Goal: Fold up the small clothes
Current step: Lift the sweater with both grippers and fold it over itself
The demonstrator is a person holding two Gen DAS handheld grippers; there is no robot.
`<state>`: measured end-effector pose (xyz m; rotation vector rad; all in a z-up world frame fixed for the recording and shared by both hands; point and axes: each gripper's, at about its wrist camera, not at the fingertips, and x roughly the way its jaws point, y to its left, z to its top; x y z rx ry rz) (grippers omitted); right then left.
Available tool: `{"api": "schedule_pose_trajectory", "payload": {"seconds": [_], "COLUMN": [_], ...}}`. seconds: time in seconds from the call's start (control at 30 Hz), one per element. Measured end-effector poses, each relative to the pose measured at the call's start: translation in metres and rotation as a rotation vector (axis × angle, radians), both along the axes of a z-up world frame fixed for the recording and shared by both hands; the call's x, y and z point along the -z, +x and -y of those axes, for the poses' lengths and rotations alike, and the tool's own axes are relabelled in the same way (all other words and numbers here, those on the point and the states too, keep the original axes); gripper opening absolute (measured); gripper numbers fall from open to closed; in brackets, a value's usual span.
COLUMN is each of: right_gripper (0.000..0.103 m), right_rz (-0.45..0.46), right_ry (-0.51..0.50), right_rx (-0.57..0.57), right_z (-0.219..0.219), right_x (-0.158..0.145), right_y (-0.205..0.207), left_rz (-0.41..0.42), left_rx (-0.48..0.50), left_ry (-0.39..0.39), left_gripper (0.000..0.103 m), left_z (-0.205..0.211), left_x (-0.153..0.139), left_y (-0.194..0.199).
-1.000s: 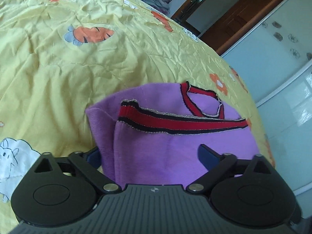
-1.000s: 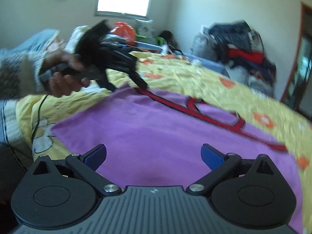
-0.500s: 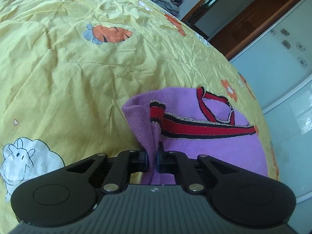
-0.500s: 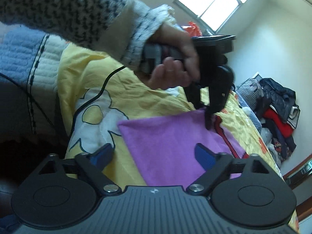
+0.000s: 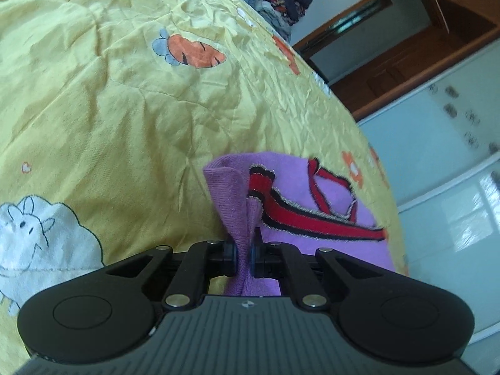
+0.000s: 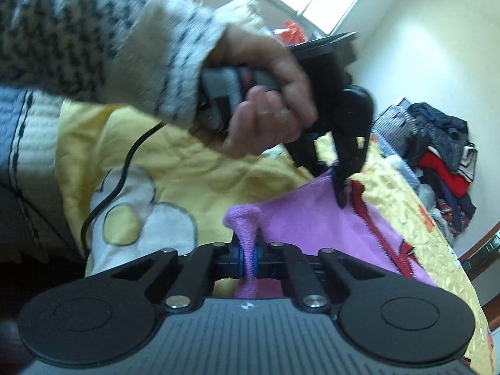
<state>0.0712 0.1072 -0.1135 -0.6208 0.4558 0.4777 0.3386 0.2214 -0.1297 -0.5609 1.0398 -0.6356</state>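
A small purple knit garment (image 5: 312,193) with red-and-black striped trim lies on the yellow bedsheet (image 5: 125,109). In the left wrist view my left gripper (image 5: 243,254) is shut on a bunched fold of its purple edge, next to the striped band. In the right wrist view my right gripper (image 6: 248,257) is shut on a pinched corner of the same purple garment (image 6: 312,222). Further along that garment, a person's hand (image 6: 265,106) holds the left gripper (image 6: 342,187), its fingers clamped on the far edge by the red trim.
The yellow sheet carries carrot and sheep prints (image 5: 40,243). A pile of dark and red clothes (image 6: 443,162) sits at the bed's far end. A black cable (image 6: 125,168) trails over the sheet. A wooden doorway (image 5: 406,53) and white wardrobe doors (image 5: 453,172) stand beyond the bed.
Both grippers stood open over the flat garment a second ago. The left closed on its striped edge first, then the right moved to the near corner and closed on it.
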Motion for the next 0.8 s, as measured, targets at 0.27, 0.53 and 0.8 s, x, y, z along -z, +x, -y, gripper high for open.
{"api": "schedule_pose_trajectory", "payload": {"seconds": [0.27, 0.53, 0.8], "right_gripper": [0.004, 0.004, 0.004], "right_rz": [-0.211, -0.288, -0.318], "right_ry": [0.437, 0.793, 1.179], "right_rx": [0.089, 0.21, 0.357], "right_z": [0.063, 0.16, 0.279], "right_x": [-0.035, -0.061, -0.058], "right_y": [0.03, 0.034, 0.027], "left_rz": [-0.01, -0.015, -0.078], "left_rx": [-0.041, -0.003, 0.062], "left_ry": [-0.172, -0.285, -0.445], "left_gripper": [0.007, 0.007, 0.007], "left_z": [0.001, 0.057, 0.159], "left_x": [-0.01, -0.023, -0.015], "left_y": [-0.007, -0.003, 0.013]}}
